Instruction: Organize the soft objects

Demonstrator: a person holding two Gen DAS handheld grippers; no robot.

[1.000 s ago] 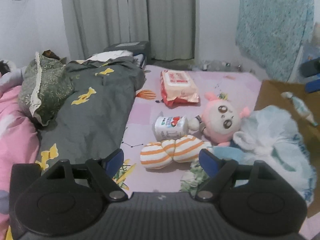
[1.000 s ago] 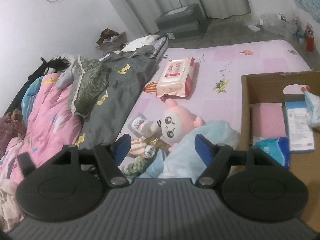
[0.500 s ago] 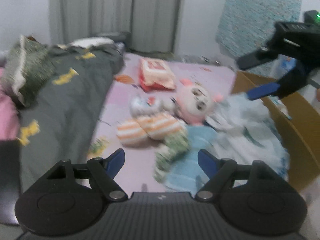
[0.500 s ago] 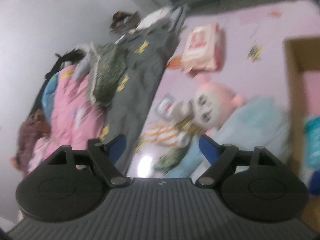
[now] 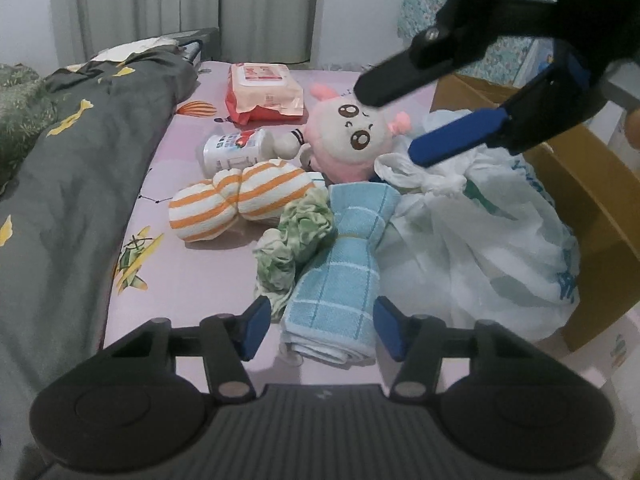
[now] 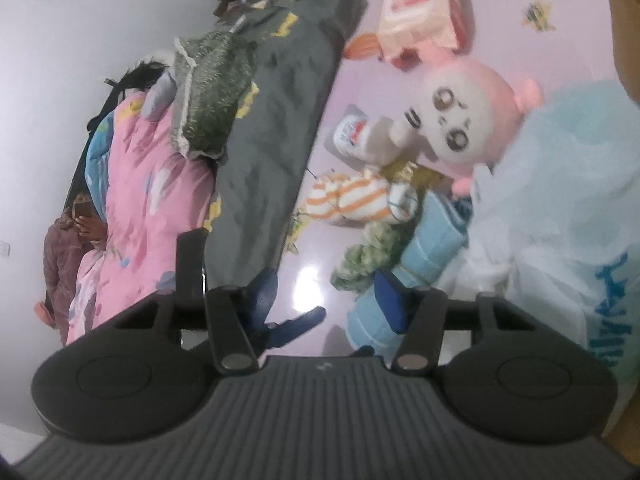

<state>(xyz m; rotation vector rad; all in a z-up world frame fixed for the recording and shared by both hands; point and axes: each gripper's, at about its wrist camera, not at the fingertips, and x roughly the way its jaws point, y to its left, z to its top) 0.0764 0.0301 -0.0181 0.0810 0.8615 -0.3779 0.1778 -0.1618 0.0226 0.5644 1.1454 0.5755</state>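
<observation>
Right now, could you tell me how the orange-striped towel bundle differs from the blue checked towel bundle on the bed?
The orange-striped towel bundle is white with orange bands; the blue checked towel bundle is light blue with a pale grid. The striped one lies crosswise, farther from the left wrist camera; the blue one lies lengthwise, its near end between the fingers of the left gripper, which is closing. The striped one looks rounder, the blue one longer. Both are rolled and cinched in the middle.

Bare pink mat (image 5: 192, 276) lies open left of the towel pile (image 5: 340, 264).
</observation>
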